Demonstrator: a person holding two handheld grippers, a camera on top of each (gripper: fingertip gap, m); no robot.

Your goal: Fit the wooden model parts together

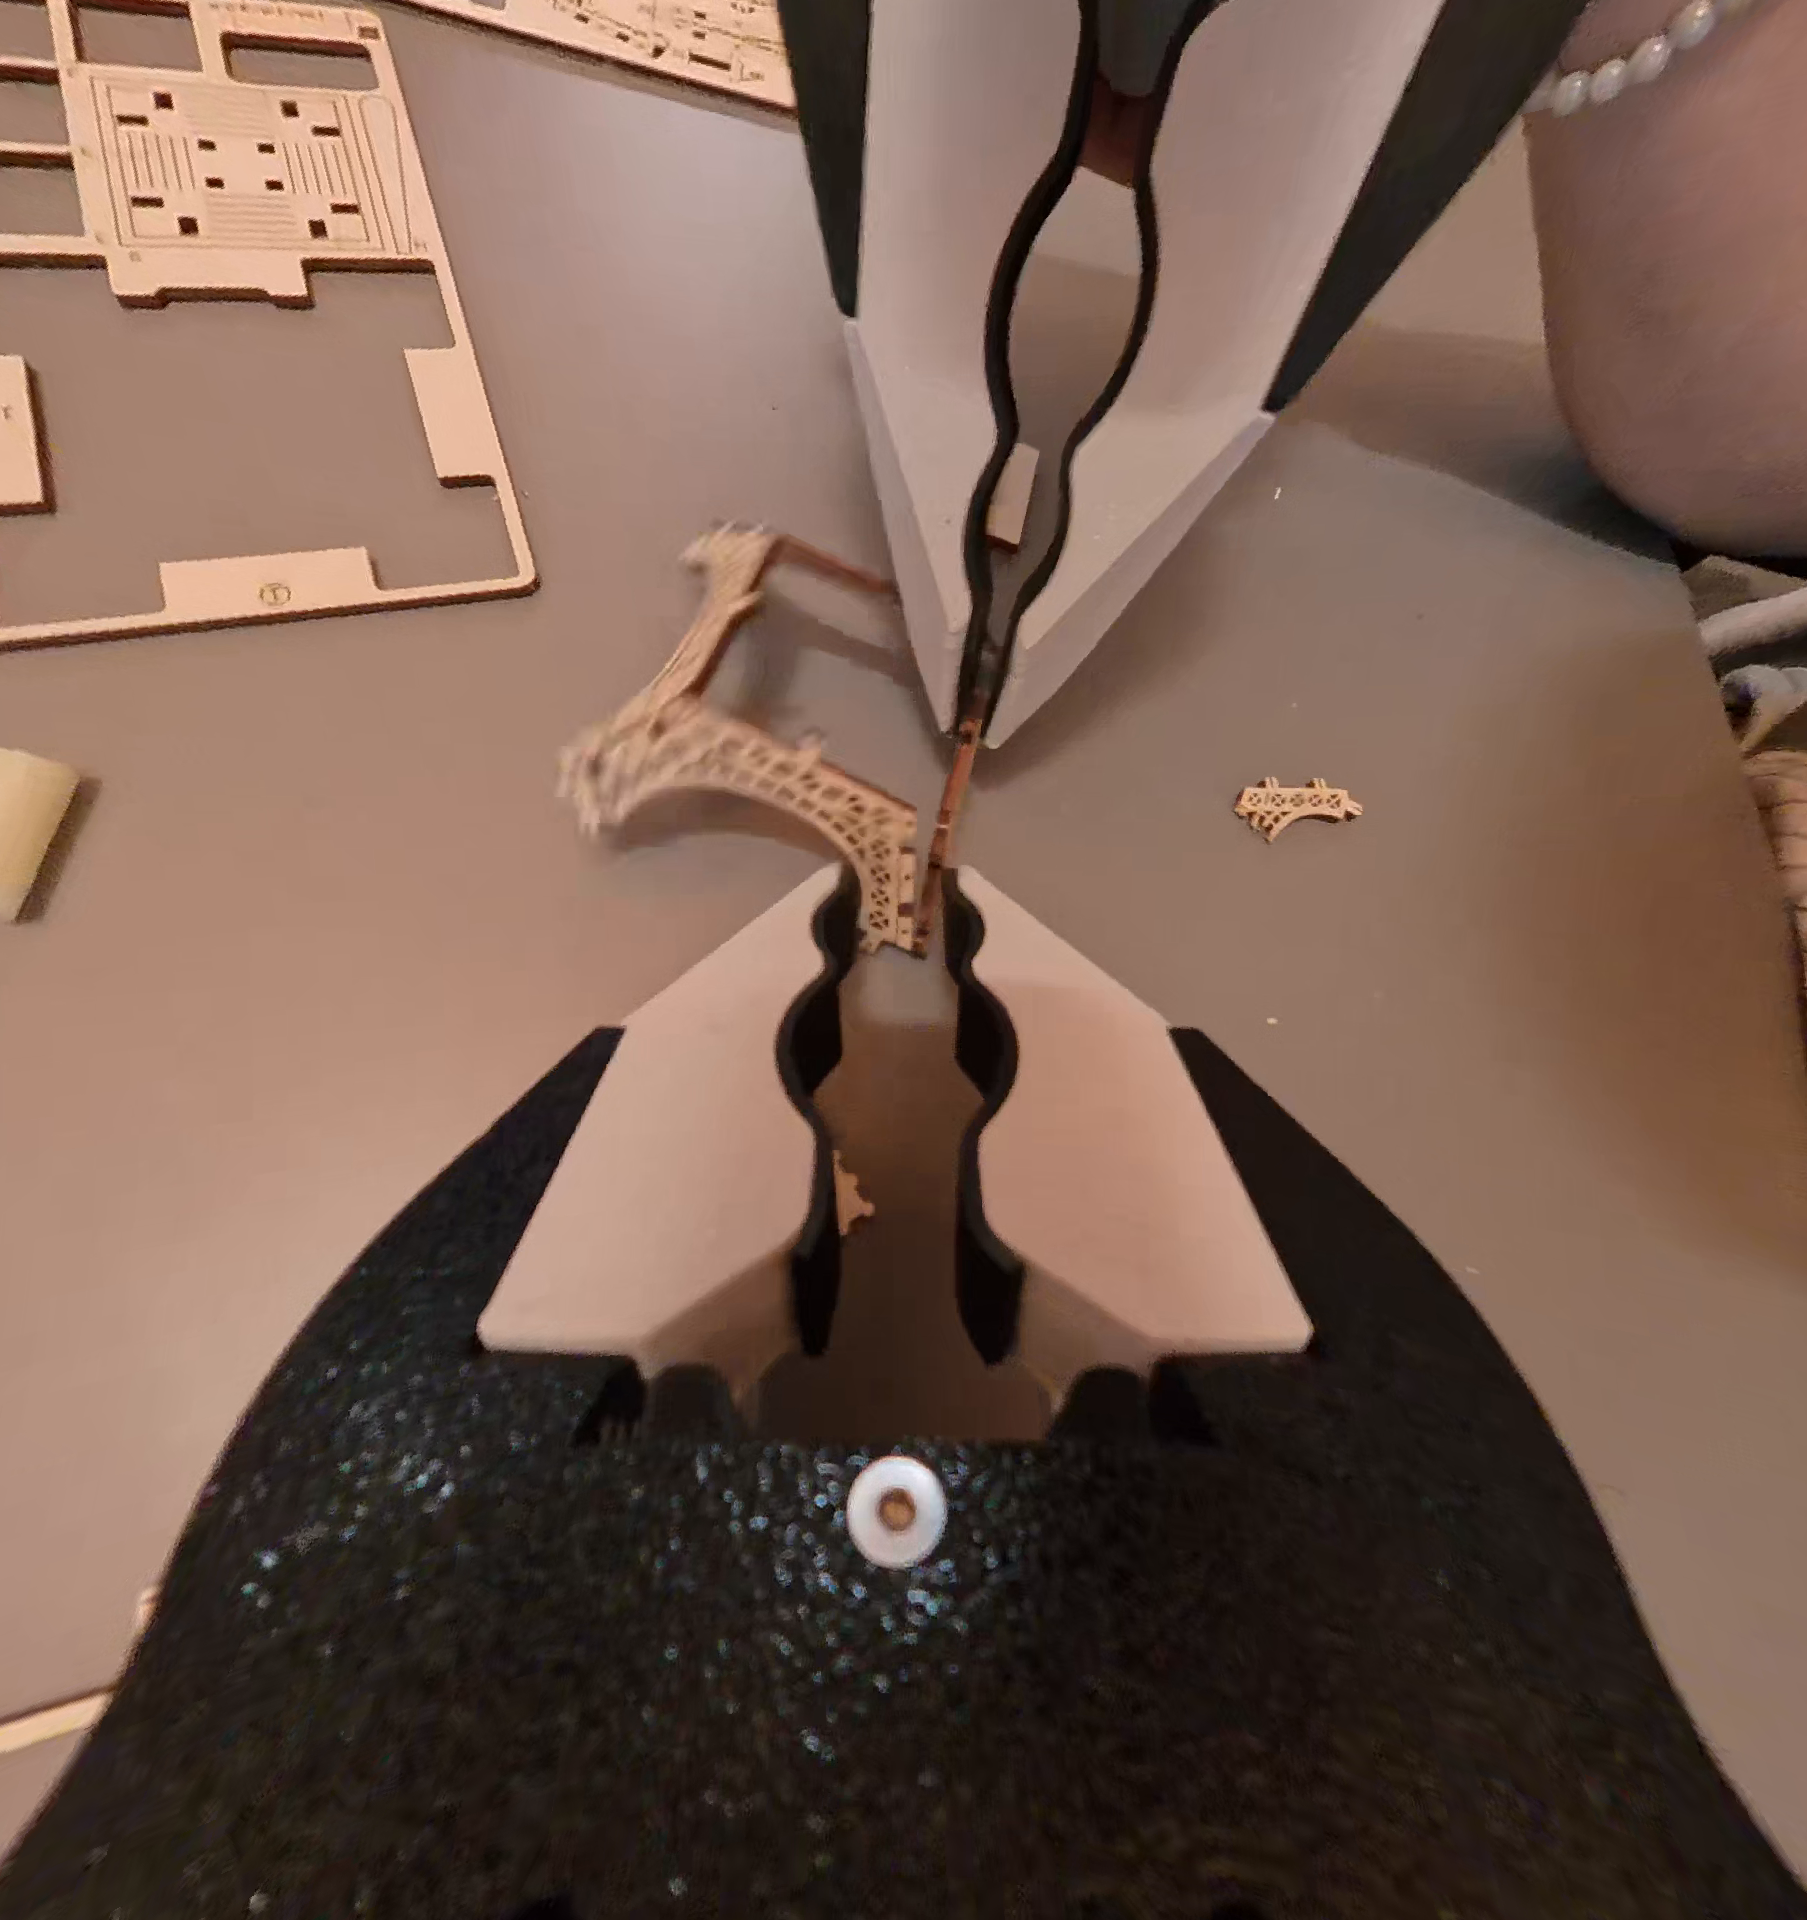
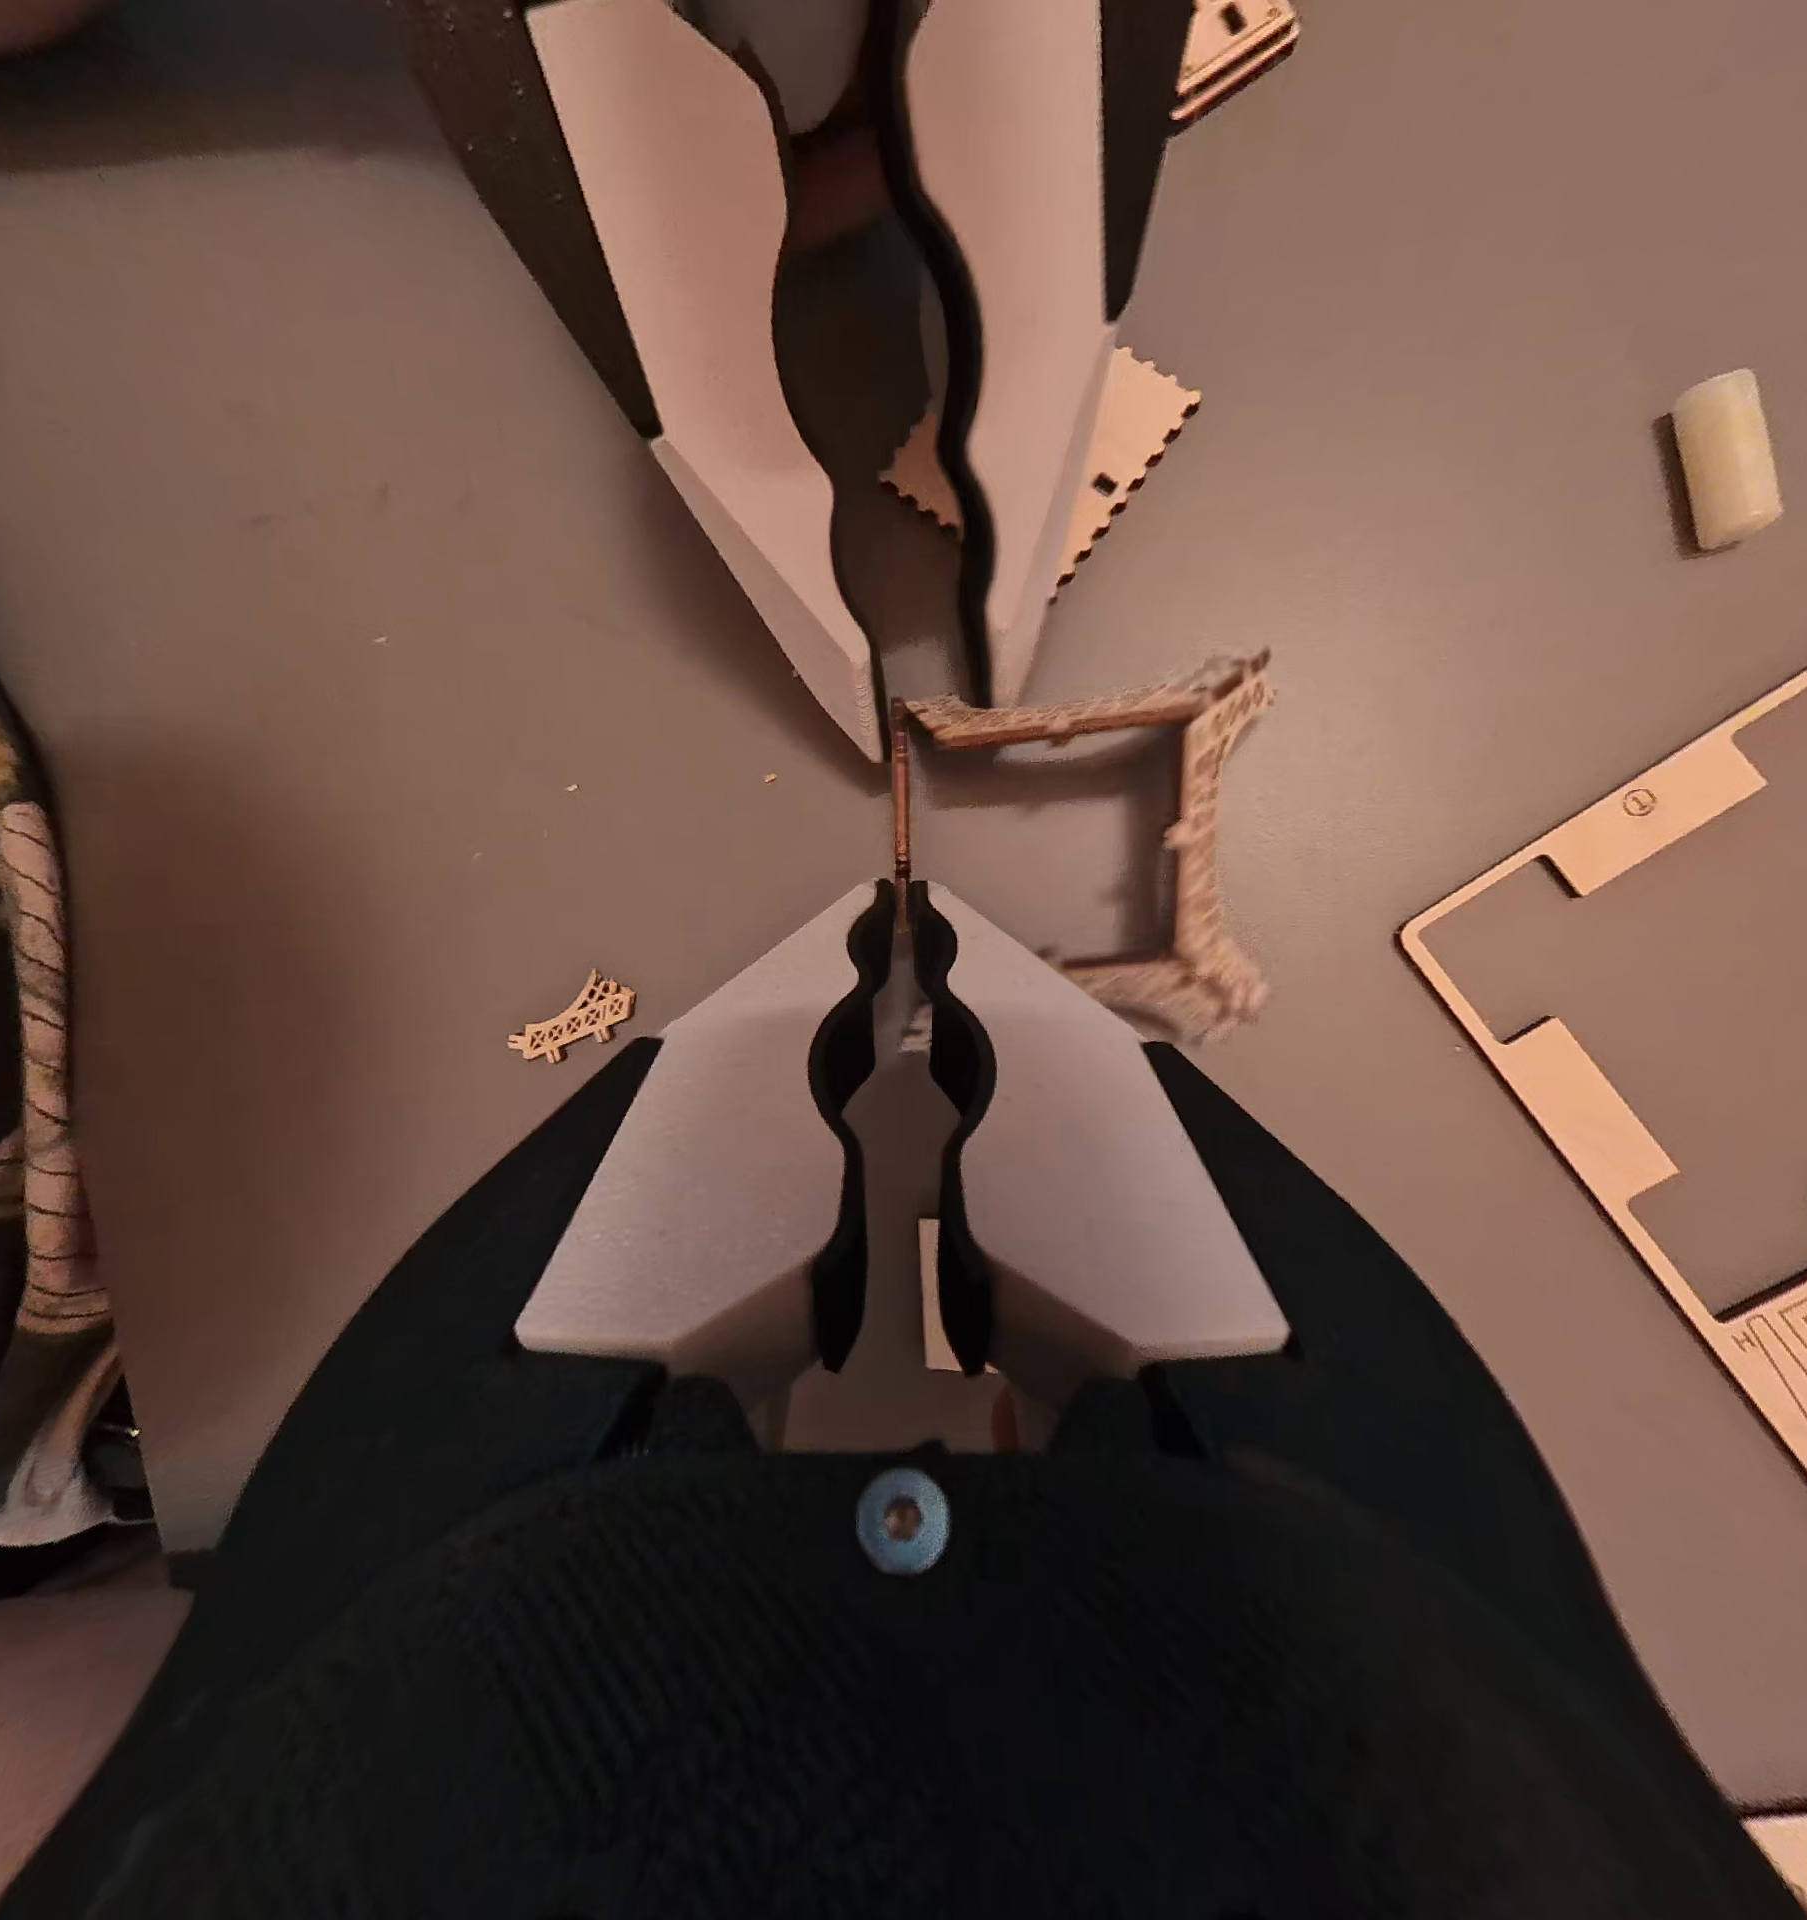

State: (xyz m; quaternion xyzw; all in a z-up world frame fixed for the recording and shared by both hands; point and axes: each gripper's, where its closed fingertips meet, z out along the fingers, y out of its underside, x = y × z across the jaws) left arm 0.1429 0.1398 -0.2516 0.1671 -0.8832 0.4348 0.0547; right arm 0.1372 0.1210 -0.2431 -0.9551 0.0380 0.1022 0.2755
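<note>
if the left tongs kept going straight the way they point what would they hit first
Most likely the right tongs, which point straight back at them. Only the thin wooden strip that both grip spans the gap between the tips, beside the lattice frame. Depth is hard to judge.

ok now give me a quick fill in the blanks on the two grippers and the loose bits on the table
The left gripper and right gripper pinch the wooden model from ___ sides. The small loose lattice piece lies on the ___ table. The cream block is held by ___ gripper.
Missing words: opposite; grey; neither.
</note>
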